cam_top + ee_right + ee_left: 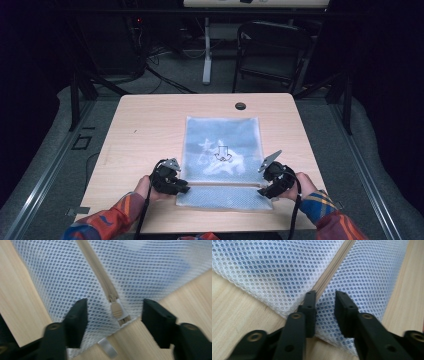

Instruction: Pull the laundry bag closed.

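A white mesh bag (222,150) with something blue and white inside lies flat in the middle of the wooden table (145,125). A beige zipper (220,185) runs across its near end. My left gripper (182,189) sits at the zipper's left end. Its jaws (325,298) stand a little apart over the mesh (269,270), beside the zipper line (329,277). My right gripper (262,191) is at the zipper's right end. There its jaws (115,307) stand wide apart, with the beige zipper pull (116,310) between them, untouched.
A dark cable hole (240,106) sits near the table's far edge. A black chair (272,50) and a white desk leg (206,50) stand beyond the table. A small white tab (107,347) pokes out at the bag's corner. Bare wood flanks the bag.
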Motion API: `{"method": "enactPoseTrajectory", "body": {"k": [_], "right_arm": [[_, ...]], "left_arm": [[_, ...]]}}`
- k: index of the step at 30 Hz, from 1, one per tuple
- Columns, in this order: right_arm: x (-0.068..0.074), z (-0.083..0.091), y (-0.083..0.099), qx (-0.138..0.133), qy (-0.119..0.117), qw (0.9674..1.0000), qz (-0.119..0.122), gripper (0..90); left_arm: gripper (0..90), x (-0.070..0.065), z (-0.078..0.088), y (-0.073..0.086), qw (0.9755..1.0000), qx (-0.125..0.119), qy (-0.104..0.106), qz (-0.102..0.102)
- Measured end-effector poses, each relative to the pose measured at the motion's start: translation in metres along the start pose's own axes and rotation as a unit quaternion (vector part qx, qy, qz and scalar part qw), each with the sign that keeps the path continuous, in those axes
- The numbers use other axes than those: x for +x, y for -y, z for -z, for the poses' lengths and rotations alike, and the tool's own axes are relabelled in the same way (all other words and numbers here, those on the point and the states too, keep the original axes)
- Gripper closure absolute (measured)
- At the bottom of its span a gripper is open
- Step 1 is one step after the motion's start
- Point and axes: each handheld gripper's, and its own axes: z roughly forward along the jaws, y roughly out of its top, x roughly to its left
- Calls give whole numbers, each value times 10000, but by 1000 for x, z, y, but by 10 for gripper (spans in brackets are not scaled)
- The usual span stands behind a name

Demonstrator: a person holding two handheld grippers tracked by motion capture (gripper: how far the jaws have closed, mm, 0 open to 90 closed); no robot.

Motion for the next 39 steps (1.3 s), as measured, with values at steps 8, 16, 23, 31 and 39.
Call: {"method": "enactPoseTrajectory", "body": {"k": [8,16,23,31,39], "right_arm": [[-5,13,13,-394,153,9983,-411,189],[-9,25,28,-592,287,9945,-818,143],[-12,31,46,-637,622,9885,-1219,78],[-12,32,72,-596,813,9803,-1701,14],[-9,30,90,-404,697,9810,-1764,0]], "left_arm": [[477,4,13,1,9990,-202,-211,334],[272,-2,30,1,9979,-409,-306,389],[165,-9,54,14,9943,-512,-788,501],[155,-12,83,41,9891,-527,-1204,666],[150,0,105,66,9800,-695,-1437,1190]]}}
